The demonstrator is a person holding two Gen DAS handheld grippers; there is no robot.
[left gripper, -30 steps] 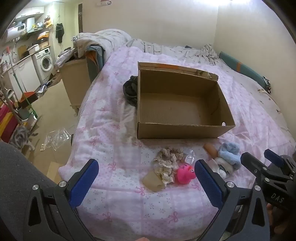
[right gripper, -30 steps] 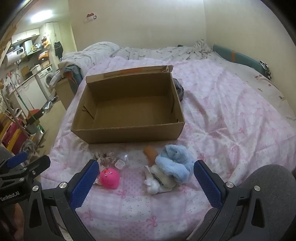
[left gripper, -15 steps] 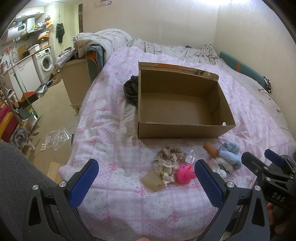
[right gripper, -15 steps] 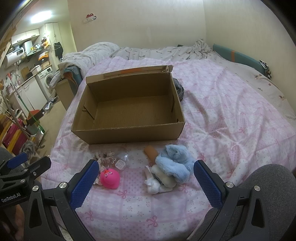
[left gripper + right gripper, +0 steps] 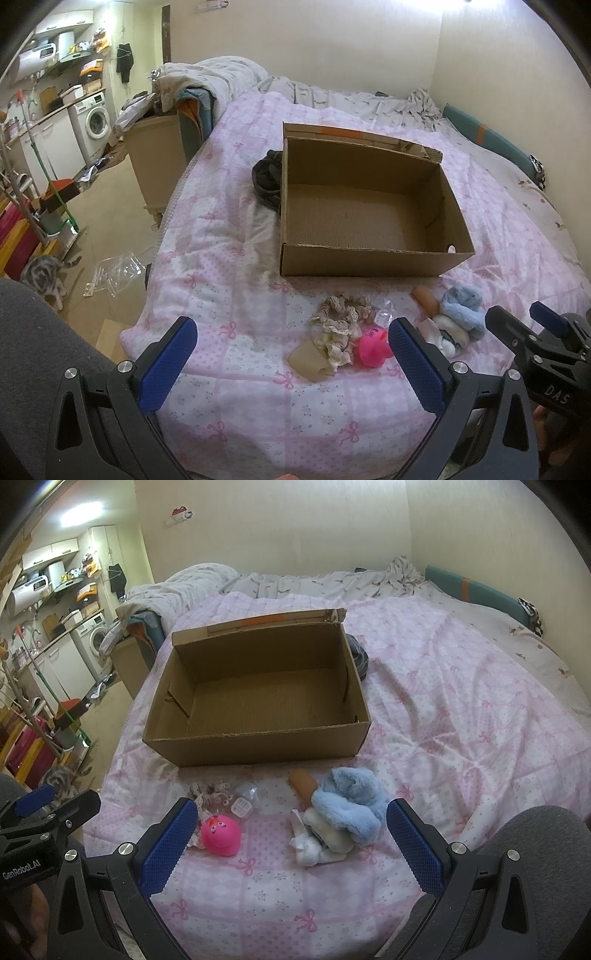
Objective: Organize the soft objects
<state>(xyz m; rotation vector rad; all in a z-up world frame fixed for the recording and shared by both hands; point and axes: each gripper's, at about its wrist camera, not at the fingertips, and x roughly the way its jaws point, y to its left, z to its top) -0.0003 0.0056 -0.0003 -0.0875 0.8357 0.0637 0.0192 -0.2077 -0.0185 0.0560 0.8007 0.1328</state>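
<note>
An empty cardboard box (image 5: 369, 218) (image 5: 258, 698) stands open on the pink quilt. In front of it lie beige lace scrunchies (image 5: 341, 325) (image 5: 212, 792), a pink round toy (image 5: 373, 349) (image 5: 221, 834), a tan pad (image 5: 308, 360), a small clear plastic piece (image 5: 243, 805), a brown cylinder (image 5: 424, 298) (image 5: 303, 784), a fluffy blue cloth (image 5: 461, 308) (image 5: 351, 801) and white socks (image 5: 317, 843). My left gripper (image 5: 291, 363) hovers open just short of the scrunchies. My right gripper (image 5: 290, 845) stands open near the socks. Neither holds anything.
A dark garment (image 5: 266, 181) lies against the box's far-left side. The bed's left edge drops to a floor with a wooden cabinet (image 5: 157, 173), clear plastic packaging (image 5: 116, 275) and a grey cat (image 5: 42, 275). A crumpled blanket (image 5: 210, 79) lies at the bed's head.
Both views have shifted only slightly; the items on the quilt lie where they were. Both grippers stay open.
</note>
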